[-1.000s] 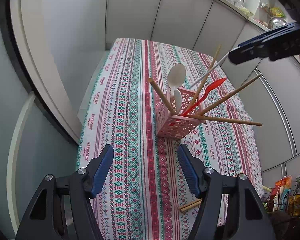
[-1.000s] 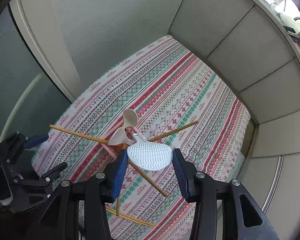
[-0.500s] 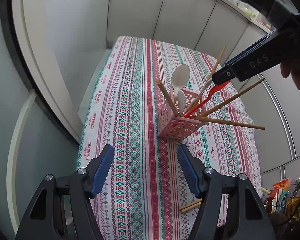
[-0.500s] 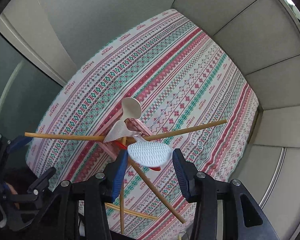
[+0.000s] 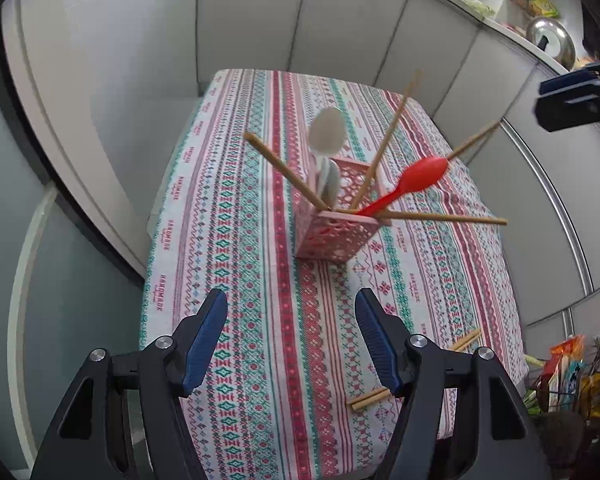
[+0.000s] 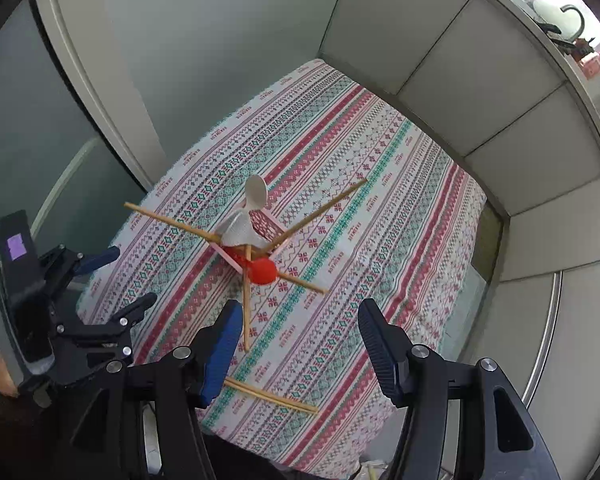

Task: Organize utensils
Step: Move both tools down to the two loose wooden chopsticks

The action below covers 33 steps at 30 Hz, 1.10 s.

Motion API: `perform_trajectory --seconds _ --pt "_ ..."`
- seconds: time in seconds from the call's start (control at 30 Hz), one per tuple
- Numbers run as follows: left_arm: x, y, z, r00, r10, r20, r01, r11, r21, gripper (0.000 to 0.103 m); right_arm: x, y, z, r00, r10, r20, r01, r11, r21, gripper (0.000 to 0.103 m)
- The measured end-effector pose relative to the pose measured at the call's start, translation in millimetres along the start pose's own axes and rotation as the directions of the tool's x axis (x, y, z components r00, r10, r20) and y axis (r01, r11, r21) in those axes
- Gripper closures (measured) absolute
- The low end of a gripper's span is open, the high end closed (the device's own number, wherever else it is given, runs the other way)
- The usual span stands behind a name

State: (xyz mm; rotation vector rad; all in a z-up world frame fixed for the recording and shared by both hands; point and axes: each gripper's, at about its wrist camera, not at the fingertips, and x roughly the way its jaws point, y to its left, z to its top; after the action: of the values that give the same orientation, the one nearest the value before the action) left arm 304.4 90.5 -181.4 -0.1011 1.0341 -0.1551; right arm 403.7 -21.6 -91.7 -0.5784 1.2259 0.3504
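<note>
A pink lattice basket (image 5: 336, 224) stands on the striped tablecloth (image 5: 260, 360). It holds a white spoon (image 5: 327, 128), a red spoon (image 5: 416, 178) and several wooden chopsticks that fan outward. In the right wrist view a white ribbed spoon head (image 6: 238, 230) rests at the basket (image 6: 256, 246) rim. My right gripper (image 6: 300, 316) hangs above and in front of the basket; its jaws are opening and nothing is between them. Its fingers also show at the upper right in the left wrist view (image 5: 572, 96). Short of the basket, my left gripper (image 5: 290, 304) is open and holds nothing.
A pair of loose chopsticks (image 5: 416, 372) lies on the cloth near the front right corner, also seen just below my right fingers (image 6: 272, 396). Grey panel walls close in the table's far and right sides. A wire basket of packets (image 5: 572, 376) stands beyond the right edge.
The right gripper has opened, let go of the white ribbed spoon and lifted away from the basket, which uncovers the red spoon. The left gripper has kept still.
</note>
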Motion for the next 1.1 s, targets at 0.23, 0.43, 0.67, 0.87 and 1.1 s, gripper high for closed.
perform_trajectory --seconds 0.23,0.43,0.67,0.87,1.1 --pt "0 -33 -16 0.999 -0.022 -0.033 0.024 0.996 0.088 0.03 -2 -19 -72 0.998 0.046 0.039 -0.05 0.993 0.108 0.034" --pt "8 -60 -33 0.997 -0.033 -0.073 0.044 0.986 0.159 0.023 32 -35 -133 0.991 0.109 0.077 -0.125 0.963 0.24 0.031" --pt "33 -89 -54 0.99 -0.01 -0.141 0.048 0.962 0.268 0.022 81 -47 -194 0.985 0.144 0.097 -0.17 0.907 0.385 0.03" --pt "52 -102 -60 0.984 0.02 -0.179 0.037 0.95 0.309 0.022 118 -60 -229 0.985 0.144 0.1 -0.174 0.865 0.471 0.027" --pt "78 -110 -61 0.971 0.031 -0.235 0.052 0.939 0.339 0.023 145 -60 -246 0.986 0.155 0.059 -0.164 0.851 0.499 0.027"
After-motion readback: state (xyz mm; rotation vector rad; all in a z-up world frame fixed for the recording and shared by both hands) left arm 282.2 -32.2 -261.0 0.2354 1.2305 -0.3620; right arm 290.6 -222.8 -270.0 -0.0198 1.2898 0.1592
